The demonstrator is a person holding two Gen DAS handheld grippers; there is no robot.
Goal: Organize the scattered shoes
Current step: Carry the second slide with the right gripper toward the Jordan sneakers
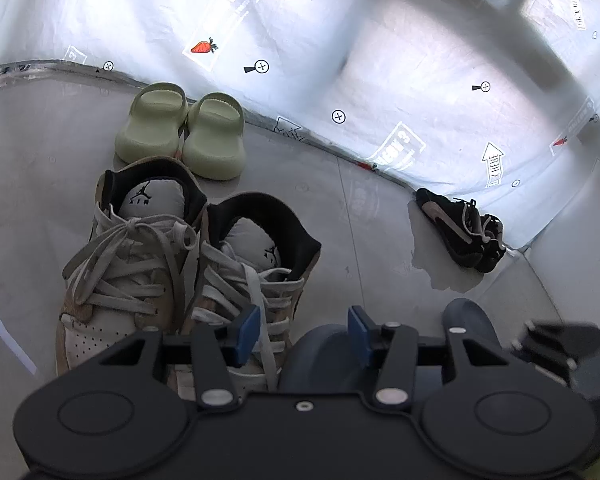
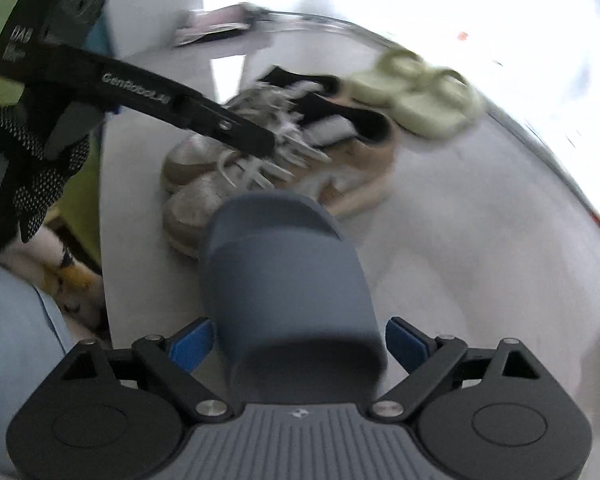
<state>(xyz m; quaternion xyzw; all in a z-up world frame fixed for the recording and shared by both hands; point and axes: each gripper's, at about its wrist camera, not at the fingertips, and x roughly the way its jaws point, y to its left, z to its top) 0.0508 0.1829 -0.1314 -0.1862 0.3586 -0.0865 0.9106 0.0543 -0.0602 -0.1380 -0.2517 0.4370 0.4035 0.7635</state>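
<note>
Smooth grey floor (image 1: 380,220), faintly glossy. Pale green slides (image 1: 180,132) of matt, moulded foam. High-top sneakers (image 1: 148,248) in tan suede-like panels, perforated white leather and flat woven laces. Blue-grey slide (image 2: 284,280), matt and rubbery. Crinkled white printed sheet (image 1: 340,40) on the wall. Left tool (image 1: 304,330) in matt black plastic, blue pads (image 1: 247,330), bright metal rivets.
</note>
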